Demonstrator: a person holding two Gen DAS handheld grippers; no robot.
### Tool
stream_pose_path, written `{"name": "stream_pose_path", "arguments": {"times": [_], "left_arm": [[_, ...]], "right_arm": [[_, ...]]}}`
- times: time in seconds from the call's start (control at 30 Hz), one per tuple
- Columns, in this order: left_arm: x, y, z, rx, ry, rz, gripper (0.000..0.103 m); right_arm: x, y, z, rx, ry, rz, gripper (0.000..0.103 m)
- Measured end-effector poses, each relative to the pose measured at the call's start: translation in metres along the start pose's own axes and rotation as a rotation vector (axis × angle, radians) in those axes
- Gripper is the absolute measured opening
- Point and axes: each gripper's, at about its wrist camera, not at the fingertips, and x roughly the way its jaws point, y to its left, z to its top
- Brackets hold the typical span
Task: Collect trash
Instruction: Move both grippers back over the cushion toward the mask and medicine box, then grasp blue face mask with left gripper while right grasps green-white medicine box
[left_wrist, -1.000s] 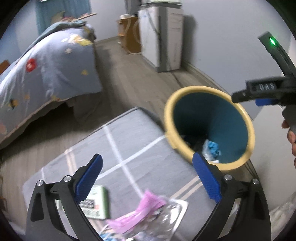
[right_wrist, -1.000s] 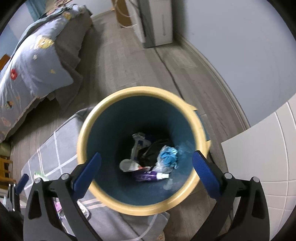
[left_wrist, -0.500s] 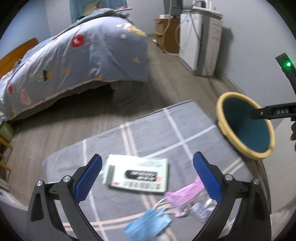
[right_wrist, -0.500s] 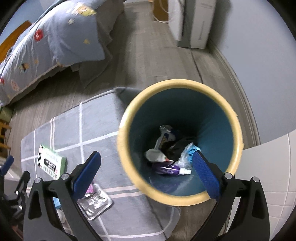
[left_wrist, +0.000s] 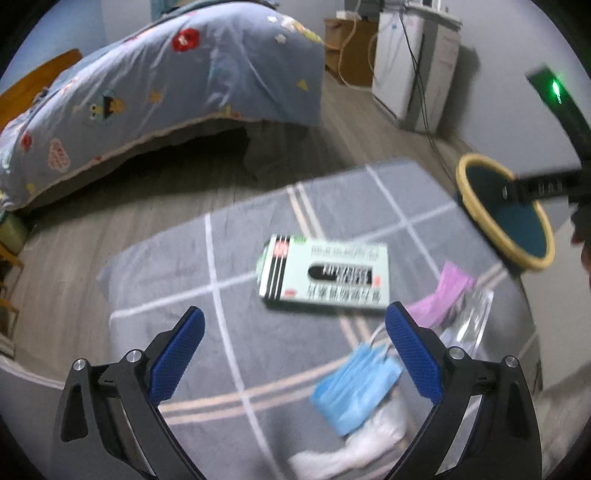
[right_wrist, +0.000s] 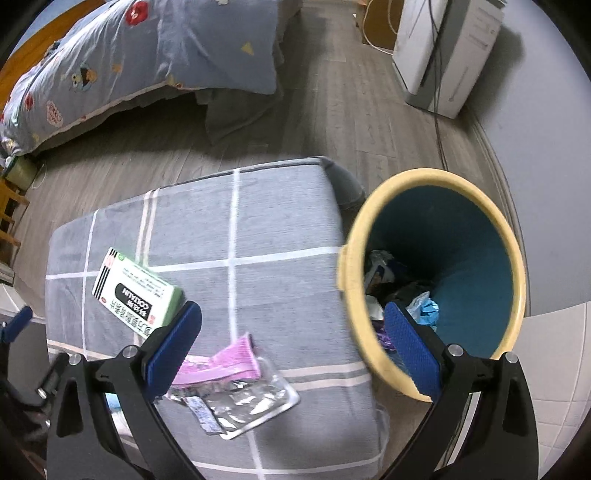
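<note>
Trash lies on a grey checked cushion (left_wrist: 177, 280) (right_wrist: 280, 221): a green-and-white medicine box (left_wrist: 325, 273) (right_wrist: 136, 291), a pink wrapper (left_wrist: 448, 291) (right_wrist: 225, 363), a clear foil blister pack (right_wrist: 251, 404) (left_wrist: 469, 325), a blue face mask (left_wrist: 356, 387) and white crumpled paper (left_wrist: 354, 450). My left gripper (left_wrist: 295, 358) hovers open above the cushion, just short of the box. My right gripper (right_wrist: 293, 350) is open and empty, over the cushion's edge beside the yellow-rimmed blue bin (right_wrist: 439, 280) (left_wrist: 506, 214), which holds several pieces of trash.
A bed with a patterned blue duvet (left_wrist: 159, 85) (right_wrist: 140, 55) stands behind the cushion. A white appliance with cables (left_wrist: 417, 66) (right_wrist: 447, 55) stands against the far wall. Wooden floor (right_wrist: 332, 110) lies between them.
Both views have swung left, away from the bin and over the cushion. The medicine box, mask and wrappers now fill the left view. Both grippers stayed open and empty.
</note>
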Motion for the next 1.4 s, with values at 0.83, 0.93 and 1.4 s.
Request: {"name": "stream_pose_path", "arguments": {"times": [0.83, 0.93, 1.4], "left_arm": [[0.034, 0.001, -0.048, 0.047, 0.193, -0.169, 0.017], [0.032, 0.022, -0.047, 0.005, 0.185, -0.114, 0.017], [0.029, 0.108, -0.033, -0.213, 0.151, -0.004, 0.017]], "right_arm": [[0.049, 0.093, -0.002, -0.196, 0.053, -0.024, 0.097], [0.06, 0.11, -0.005, -0.26, 0.072, -0.014, 0.097], [0.094, 0.178, -0.016, -0.501, 0.088, -0.006, 0.097]]}}
